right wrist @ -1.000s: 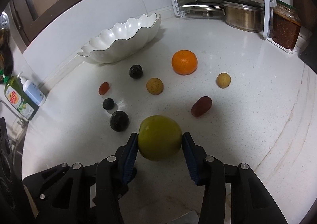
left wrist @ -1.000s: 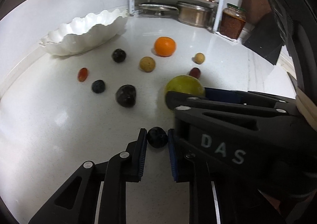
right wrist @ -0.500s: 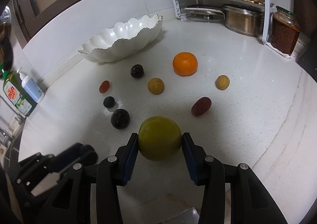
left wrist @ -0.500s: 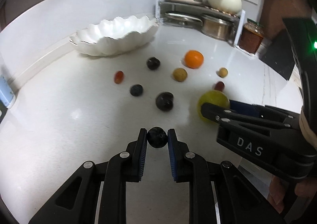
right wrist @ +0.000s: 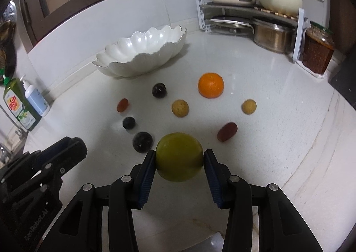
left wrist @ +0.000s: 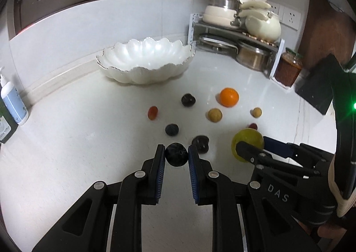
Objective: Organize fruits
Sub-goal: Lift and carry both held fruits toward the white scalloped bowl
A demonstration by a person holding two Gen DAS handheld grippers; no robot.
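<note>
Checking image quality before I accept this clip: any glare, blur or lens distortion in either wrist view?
Left wrist view: strong fisheye bend with dark corners; glare on the white scalloped bowl; the small dark round fruit between the jaws looks slightly soft. Right wrist view: same barrel distortion; highlights on the bowl's inside; the yellow-green round fruit is sharp.

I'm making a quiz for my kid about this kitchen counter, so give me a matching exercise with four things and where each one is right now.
Things:
1. small round black fruit
2. large round yellow-green fruit
3. round orange fruit
4. white scalloped ceramic bowl

Places:
A. on the counter, near the pot rack
B. in the right gripper
C. by the back wall
D. in the left gripper

Pairs: 1-D, 2-B, 3-A, 4-C
</note>
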